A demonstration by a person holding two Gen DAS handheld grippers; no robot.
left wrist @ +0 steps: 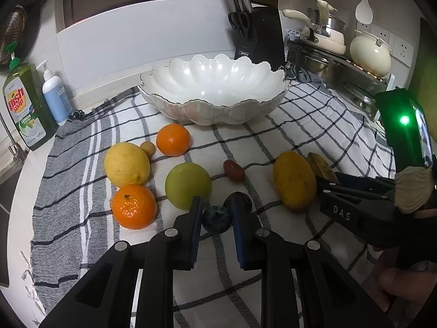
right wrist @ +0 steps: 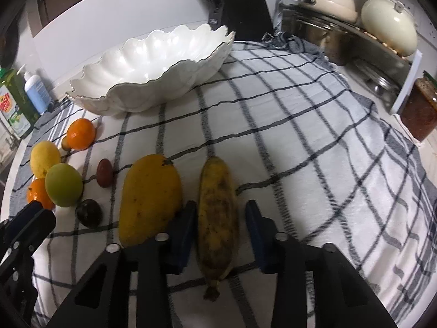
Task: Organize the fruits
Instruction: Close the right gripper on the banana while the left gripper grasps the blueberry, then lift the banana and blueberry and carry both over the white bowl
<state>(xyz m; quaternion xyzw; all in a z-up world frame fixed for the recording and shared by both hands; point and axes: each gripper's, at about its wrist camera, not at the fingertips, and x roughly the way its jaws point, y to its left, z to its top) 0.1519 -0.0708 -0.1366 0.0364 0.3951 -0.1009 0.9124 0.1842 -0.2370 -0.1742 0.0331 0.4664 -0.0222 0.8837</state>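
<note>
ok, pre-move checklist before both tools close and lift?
1. Left tool straddles the blueberry: ok, a pad on each side.
2. Left contact firm: cannot tell.
3. Right tool straddles the banana: ok, open, gap visible on the right side.
4. Mango clear of the right tool's left finger: not ok, it sits right against it.
5. Bowl free to receive fruit: ok, nothing in it.
6. Dark fruit behind the blueberry clear: cannot tell.

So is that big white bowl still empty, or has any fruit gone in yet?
Empty. The white bowl shows only bare glossy inside in both views; the mango, banana and other fruit all lie on the cloth.
</note>
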